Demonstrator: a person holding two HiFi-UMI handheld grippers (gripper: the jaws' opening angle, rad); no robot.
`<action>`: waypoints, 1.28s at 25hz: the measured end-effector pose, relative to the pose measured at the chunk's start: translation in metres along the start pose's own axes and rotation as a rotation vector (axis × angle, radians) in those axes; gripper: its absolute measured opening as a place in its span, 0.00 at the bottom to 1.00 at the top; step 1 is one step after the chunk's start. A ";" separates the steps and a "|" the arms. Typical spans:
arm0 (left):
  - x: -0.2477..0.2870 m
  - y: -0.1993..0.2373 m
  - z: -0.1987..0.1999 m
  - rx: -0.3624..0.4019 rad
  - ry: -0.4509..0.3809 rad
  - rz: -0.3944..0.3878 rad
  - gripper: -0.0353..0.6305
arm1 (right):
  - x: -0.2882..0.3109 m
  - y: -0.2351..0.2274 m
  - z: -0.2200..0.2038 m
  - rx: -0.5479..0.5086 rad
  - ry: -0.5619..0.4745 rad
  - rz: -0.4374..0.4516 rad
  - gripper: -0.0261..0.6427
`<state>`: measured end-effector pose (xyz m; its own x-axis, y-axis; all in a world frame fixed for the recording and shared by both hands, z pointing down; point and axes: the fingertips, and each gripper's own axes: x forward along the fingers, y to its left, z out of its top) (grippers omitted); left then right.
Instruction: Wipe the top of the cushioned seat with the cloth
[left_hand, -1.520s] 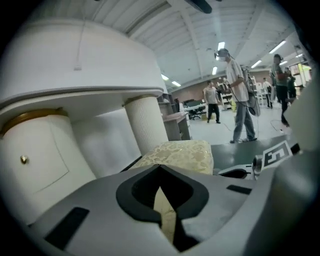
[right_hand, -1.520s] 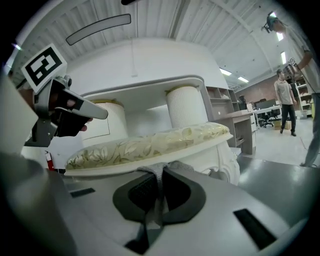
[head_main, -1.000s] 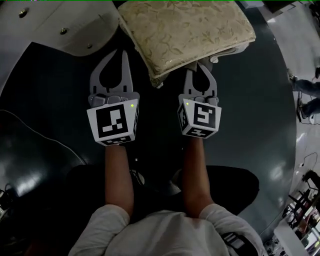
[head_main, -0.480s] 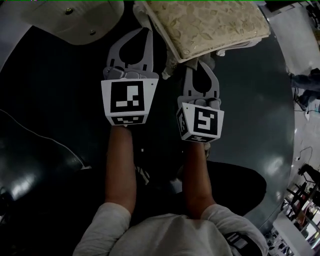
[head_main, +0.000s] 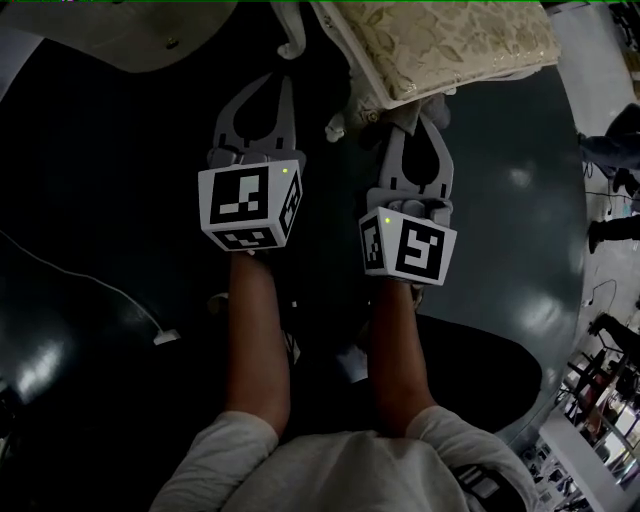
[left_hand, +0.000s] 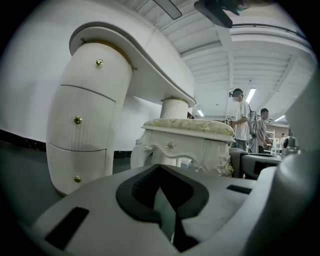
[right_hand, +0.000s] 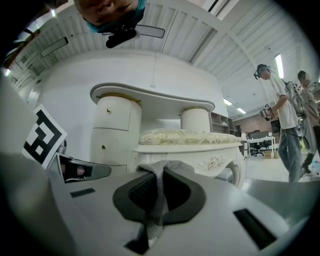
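Right gripper (head_main: 413, 122) is clamped on the grey cloth (right_hand: 157, 195), which runs down between its jaws and bunches out past the tips. Just ahead of those tips stands the seat (right_hand: 187, 136), its cushion above the cloth's level and not touched by it. Beside it to the left, the left gripper (head_main: 272, 90) has its jaws together with nothing in them, over dark floor (head_main: 110, 180). Beyond the seat rises a white dresser (right_hand: 117, 125).
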<state>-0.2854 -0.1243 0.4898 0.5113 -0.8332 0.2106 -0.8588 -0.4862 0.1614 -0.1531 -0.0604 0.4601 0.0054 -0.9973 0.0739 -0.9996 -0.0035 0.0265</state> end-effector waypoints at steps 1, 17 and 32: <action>0.000 0.000 -0.001 -0.005 -0.004 -0.015 0.07 | 0.000 0.001 0.000 -0.004 -0.005 -0.002 0.06; 0.010 -0.024 -0.038 0.127 0.063 -0.064 0.07 | -0.003 0.000 -0.059 0.036 0.052 0.029 0.06; 0.018 -0.036 -0.082 0.099 0.126 -0.072 0.07 | 0.024 0.002 -0.165 -0.007 0.236 0.078 0.06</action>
<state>-0.2431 -0.0998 0.5671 0.5666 -0.7585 0.3221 -0.8154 -0.5725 0.0861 -0.1510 -0.0718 0.6259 -0.0653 -0.9495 0.3068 -0.9971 0.0745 0.0181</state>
